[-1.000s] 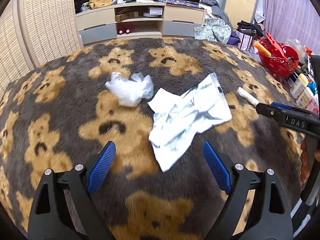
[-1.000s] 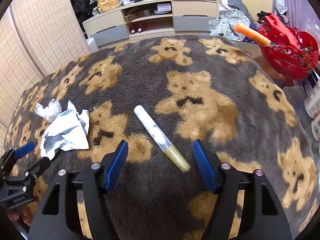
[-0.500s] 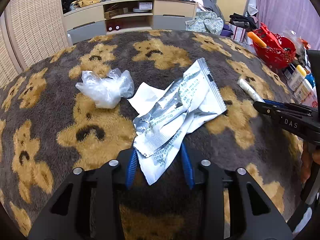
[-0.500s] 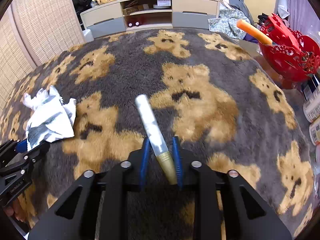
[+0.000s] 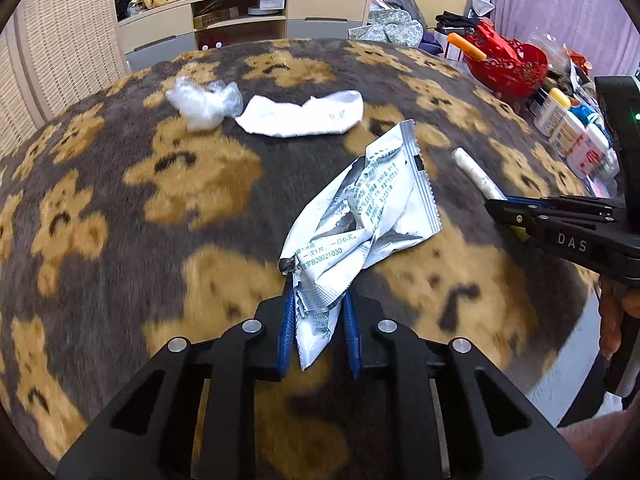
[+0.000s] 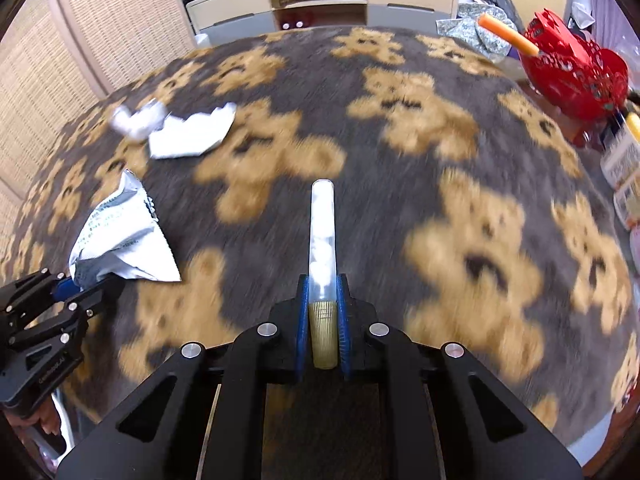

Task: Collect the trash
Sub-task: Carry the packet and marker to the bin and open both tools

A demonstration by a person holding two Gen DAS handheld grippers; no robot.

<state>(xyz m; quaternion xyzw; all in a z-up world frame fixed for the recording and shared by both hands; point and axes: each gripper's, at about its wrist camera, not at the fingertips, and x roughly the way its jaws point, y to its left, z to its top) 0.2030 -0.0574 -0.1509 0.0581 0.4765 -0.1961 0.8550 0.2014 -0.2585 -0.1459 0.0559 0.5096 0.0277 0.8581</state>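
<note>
My left gripper is closing on the lower corner of a crumpled silver foil packet, its blue pads pressing it and holding it off the bear-patterned rug. The same packet shows in the right wrist view, beside the left gripper. My right gripper is closing on a clear tube with a gold cap, clamped at the cap end and pointing forward. On the rug lie a white wrapper and a crumpled clear plastic bag. The tube also sticks out of the right gripper.
A red basket with an orange stick stands off the rug at the right, beside several bottles. A low TV cabinet runs along the back. A wicker screen stands on the left.
Both grippers went from wide open to shut on their items. The foil packet lifted off the white wrapper, which now lies uncovered farther back. The tube now points straight ahead.
</note>
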